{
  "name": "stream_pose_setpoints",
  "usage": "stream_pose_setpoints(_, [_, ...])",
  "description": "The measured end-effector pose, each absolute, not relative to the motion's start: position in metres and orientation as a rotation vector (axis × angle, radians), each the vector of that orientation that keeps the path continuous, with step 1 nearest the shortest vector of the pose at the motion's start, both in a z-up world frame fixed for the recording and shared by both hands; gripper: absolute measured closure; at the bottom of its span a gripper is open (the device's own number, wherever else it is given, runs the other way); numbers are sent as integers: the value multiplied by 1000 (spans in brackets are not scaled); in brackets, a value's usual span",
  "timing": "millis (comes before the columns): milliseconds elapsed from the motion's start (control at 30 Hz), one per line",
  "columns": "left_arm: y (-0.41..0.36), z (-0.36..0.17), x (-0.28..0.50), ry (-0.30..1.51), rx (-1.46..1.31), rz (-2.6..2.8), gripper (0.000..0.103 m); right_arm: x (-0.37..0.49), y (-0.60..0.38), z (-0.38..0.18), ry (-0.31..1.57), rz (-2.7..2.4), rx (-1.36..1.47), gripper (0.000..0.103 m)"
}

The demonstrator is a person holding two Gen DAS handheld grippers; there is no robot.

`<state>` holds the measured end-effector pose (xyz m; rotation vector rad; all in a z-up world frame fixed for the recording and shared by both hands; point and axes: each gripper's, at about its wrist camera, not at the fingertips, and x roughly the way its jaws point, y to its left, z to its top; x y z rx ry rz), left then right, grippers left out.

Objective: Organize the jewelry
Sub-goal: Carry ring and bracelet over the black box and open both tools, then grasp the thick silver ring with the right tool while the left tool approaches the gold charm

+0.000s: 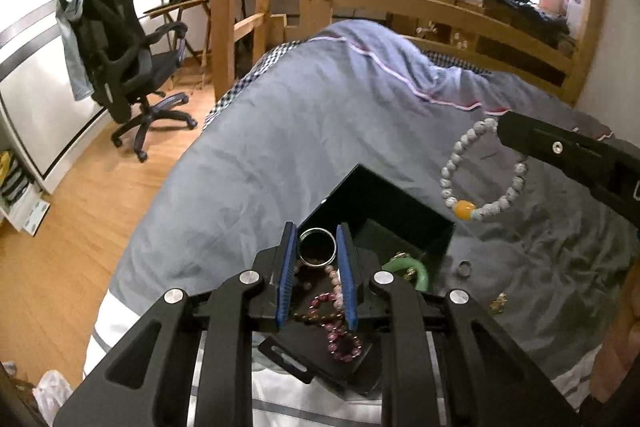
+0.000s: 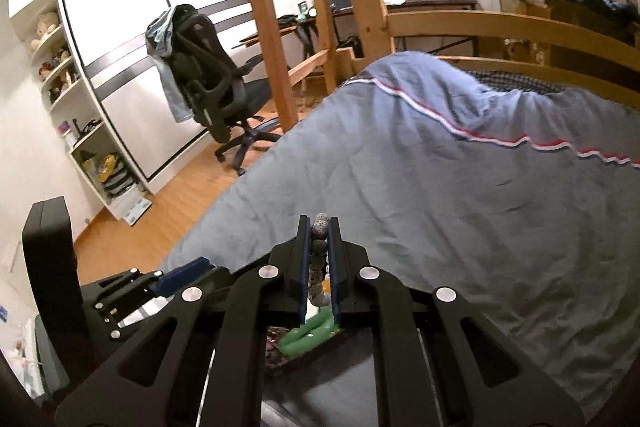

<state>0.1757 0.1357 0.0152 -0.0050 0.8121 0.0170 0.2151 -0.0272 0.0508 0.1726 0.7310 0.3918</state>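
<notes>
Between the right gripper's (image 2: 319, 227) closed fingers hangs the grey bead bracelet (image 1: 482, 169).

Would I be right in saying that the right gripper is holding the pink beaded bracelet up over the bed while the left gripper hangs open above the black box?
Not quite: the right gripper holds the grey beaded bracelet with the amber bead, as the left wrist view shows. The pink beaded bracelet lies in the black box. The rest stands: the bracelet is held over the bed, and the left gripper hangs open above the box.
</notes>
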Motion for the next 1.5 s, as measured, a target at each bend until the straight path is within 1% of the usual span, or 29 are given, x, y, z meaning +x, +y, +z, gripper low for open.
stream_pose_setpoints(167, [147, 0, 184, 895, -24, 54, 83, 228, -12, 34, 770, 423, 188, 94])
stream_pose_setpoints(400, [161, -13, 191, 960, -68, 78, 83, 240, 5, 15, 816, 439, 173, 94])
stream_pose_setpoints(500, [158, -15, 191, 972, -57, 80, 83, 243, 5, 6, 843, 444, 187, 94])
stream_pose_setpoints(567, [156, -14, 189, 964, -46, 83, 81, 245, 4, 1, 863, 453, 194, 93])
stream_pose_setpoints(600, [155, -13, 189, 959, -46, 87, 68, 246, 3, -2, 874, 455, 196, 93])
stream_pose_setpoints(633, [155, -12, 189, 955, -44, 96, 46, 246, 2, -3, 883, 456, 195, 92])
stream_pose_setpoints(667, [155, -11, 188, 944, -38, 113, 35, 246, 0, -3, 887, 452, 189, 92])
stream_pose_setpoints(700, [155, -10, 187, 927, -22, 145, 18, 245, -2, -2, 886, 446, 188, 91])
stream_pose_setpoints(767, [154, -6, 186, 905, -1, 170, 17, 244, -10, 2, 877, 429, 190, 88])
stream_pose_setpoints(833, [152, -5, 186, 901, -3, 159, 17, 240, -22, 7, 862, 404, 189, 72])
stream_pose_setpoints(867, [151, -5, 187, 902, -2, 151, 17, 239, -28, 11, 853, 392, 188, 68])
stream_pose_setpoints(933, [143, -4, 187, 892, 7, 114, 17, 236, -39, 16, 841, 368, 180, 51])
stream_pose_setpoints(967, [139, -2, 186, 883, 11, 93, 17, 232, -48, 19, 833, 349, 174, 47])
stream_pose_setpoints(1000, [134, 0, 185, 870, 14, 57, 14, 230, -55, 20, 831, 341, 176, 38])
stream_pose_setpoints(1033, [128, 1, 183, 863, 18, 38, 9, 229, -61, 21, 832, 339, 178, 32])
stream_pose_setpoints(1200, [99, 2, 175, 832, 73, -77, 9, 218, -95, 19, 835, 271, 165, 22])
stream_pose_setpoints(1333, [74, 2, 167, 825, 77, -214, 9, 212, -117, 15, 841, 244, 156, 21])
stream_pose_setpoints(1500, [35, -14, 162, 852, 127, -295, 8, 199, -137, 7, 837, 265, 101, 21])
